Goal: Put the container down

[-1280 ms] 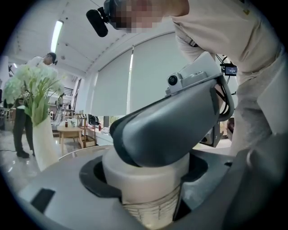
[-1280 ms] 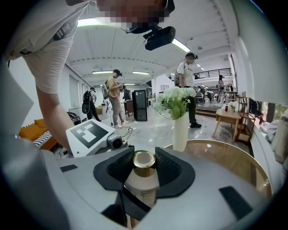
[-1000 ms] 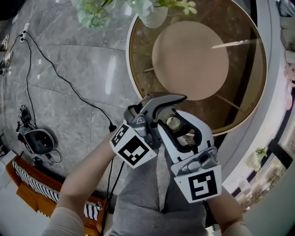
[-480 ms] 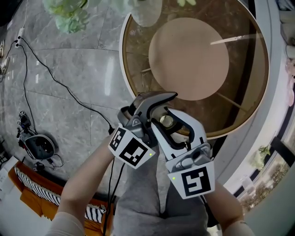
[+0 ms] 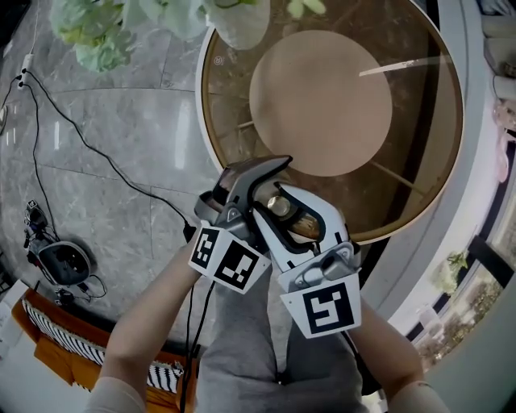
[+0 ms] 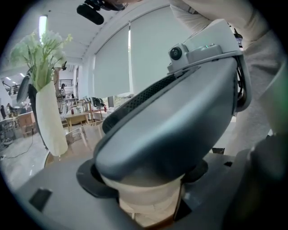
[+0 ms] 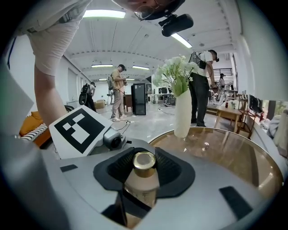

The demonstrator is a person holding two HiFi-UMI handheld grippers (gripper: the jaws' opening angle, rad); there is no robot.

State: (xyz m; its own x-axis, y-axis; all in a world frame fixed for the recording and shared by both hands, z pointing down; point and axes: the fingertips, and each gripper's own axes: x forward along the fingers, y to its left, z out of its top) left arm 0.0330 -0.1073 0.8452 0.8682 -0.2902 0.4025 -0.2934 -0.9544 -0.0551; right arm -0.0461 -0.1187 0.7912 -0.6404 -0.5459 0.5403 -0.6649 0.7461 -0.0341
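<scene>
A small beige container (image 5: 284, 211) with a gold cap is held over the person's lap, just short of the round glass table's rim (image 5: 379, 230). My right gripper (image 5: 302, 211) is shut on it; in the right gripper view its black pads press the container (image 7: 143, 177) just under the cap, with my right gripper (image 7: 144, 168) around it. My left gripper (image 5: 266, 181) lies close against the right one. In the left gripper view, the container's pale body (image 6: 144, 197) sits between the pads of my left gripper (image 6: 141, 179), which appear to touch it. The right gripper's shell fills most of that view.
A white vase of pale flowers (image 5: 238, 20) stands on the table's far left edge. Under the glass shows a tan disc base (image 5: 322, 101). Black cables (image 5: 105, 153) cross the grey floor, and an orange striped seat (image 5: 56, 347) is at lower left. People stand far off (image 7: 118, 92).
Both grippers, still together with the container between them, have drifted slightly left and toward the table edge. The grip looks the same.
</scene>
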